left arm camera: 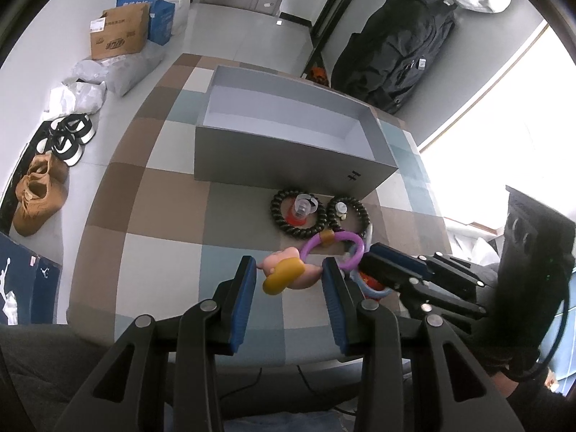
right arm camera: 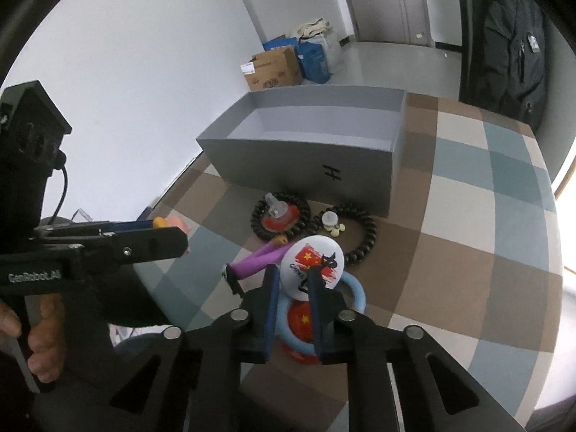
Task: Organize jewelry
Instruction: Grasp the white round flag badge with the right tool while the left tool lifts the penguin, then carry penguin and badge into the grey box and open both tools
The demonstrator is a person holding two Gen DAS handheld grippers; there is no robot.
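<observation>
On the checked surface (left arm camera: 154, 216), the jewelry crowds just before the grey box's (left arm camera: 288, 158) near wall, where the left tongs (left arm camera: 289, 280) stand spread around a pink-and-yellow charm (left arm camera: 284, 275) and the right tongs (right arm camera: 293, 288) clench a white flag badge (right arm camera: 313, 262), with bare cloth leftward.

The cloth (left arm camera: 169, 194) has a check pattern of brown, beige, grey and pale blue squares. The box (left arm camera: 284, 165) is grey outside and lighter grey inside, with a small black mark on its front. The two bead bracelets (left arm camera: 293, 212) are black. One ring (left arm camera: 338, 246) is purple with an orange band; another ring (right arm camera: 354, 293) is light blue. The badge (right arm camera: 313, 264) is white with a red flag pattern and yellow stars. The charm (left arm camera: 284, 275) is pink and yellow. The gripper pads (left arm camera: 244, 298) are blue.
</observation>
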